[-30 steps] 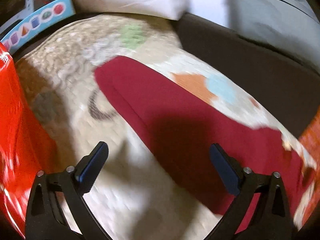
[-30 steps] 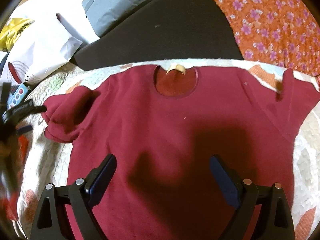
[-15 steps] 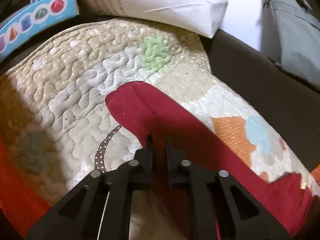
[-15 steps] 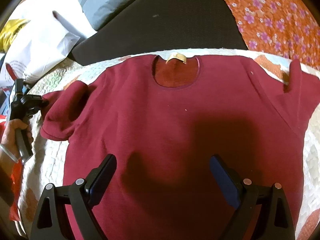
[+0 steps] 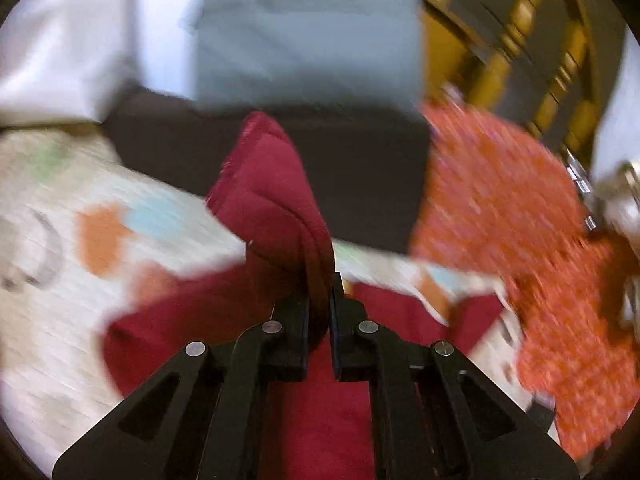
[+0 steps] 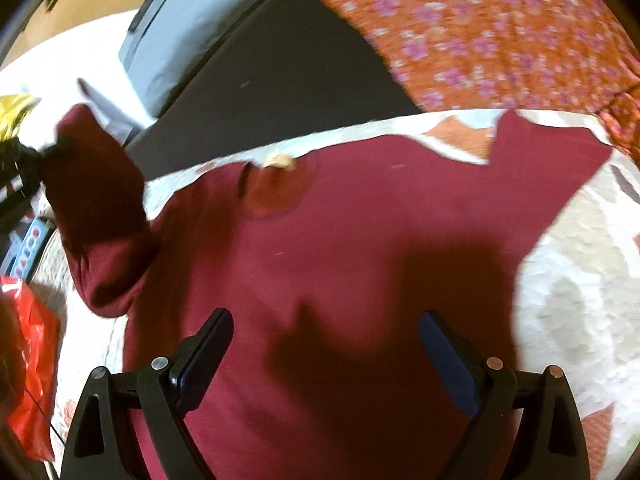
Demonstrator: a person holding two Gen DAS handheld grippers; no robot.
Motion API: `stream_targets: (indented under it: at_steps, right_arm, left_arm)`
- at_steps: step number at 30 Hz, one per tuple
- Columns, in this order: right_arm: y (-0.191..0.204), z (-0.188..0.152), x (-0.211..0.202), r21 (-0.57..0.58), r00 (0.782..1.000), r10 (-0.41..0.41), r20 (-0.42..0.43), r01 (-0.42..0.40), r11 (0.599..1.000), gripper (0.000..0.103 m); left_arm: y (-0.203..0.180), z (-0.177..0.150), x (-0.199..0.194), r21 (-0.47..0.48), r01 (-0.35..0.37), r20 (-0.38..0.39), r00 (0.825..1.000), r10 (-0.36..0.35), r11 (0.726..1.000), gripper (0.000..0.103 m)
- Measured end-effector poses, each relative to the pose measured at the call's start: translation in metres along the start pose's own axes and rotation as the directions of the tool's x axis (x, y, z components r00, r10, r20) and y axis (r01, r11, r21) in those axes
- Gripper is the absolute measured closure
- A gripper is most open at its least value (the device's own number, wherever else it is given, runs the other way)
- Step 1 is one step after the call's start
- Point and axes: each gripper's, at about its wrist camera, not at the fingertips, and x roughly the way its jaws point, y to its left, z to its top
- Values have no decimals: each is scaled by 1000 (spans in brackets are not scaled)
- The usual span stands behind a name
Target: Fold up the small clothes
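Maroon cotton t-shirt [image 6: 340,264]: the left hand-held gripper [image 5: 319,304] now pinches its lifted sleeve [image 5: 272,200], starting the fold; right hand-held gripper [image 6: 326,344] hovers spread.

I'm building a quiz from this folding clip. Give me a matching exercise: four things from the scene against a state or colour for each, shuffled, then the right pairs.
Things:
1. left gripper
2. right gripper
3. shirt sleeve
4. floral cloth

States:
A. orange with pink flowers
B. open above the shirt body
C. lifted off the quilt
D. shut on maroon fabric

Pairs: 1-D, 2-B, 3-C, 4-A
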Motion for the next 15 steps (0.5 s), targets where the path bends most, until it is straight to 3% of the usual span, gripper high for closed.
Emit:
stream_targets:
  at_steps: [3, 7, 10, 12, 15]
  right_arm:
    - [-21, 1, -7, 8, 999, -50, -2, 50, 999, 9]
    - [-55, 1, -15, 69, 996, -91, -10, 91, 993, 9]
    - [-68, 4, -16, 106, 997, -81, -9, 82, 991, 9]
    - [-70, 8, -14, 114, 999, -52, -4, 52, 992, 9]
    - [-62, 19, -6, 99, 1000, -13, 11, 12, 995, 9]
  left_arm:
    - [-43, -43, 43, 43, 68, -78, 995, -65, 997, 96]
    - [-56, -74, 81, 81, 142, -222, 968, -121, 987, 95]
    - [-63, -76, 66, 116, 163, -255, 958, -129, 980, 77]
    - [-54, -70, 37, 98, 170, -256, 956, -141, 981, 56]
    - [-28, -66, -6, 102, 59, -205, 978, -37, 993, 42]
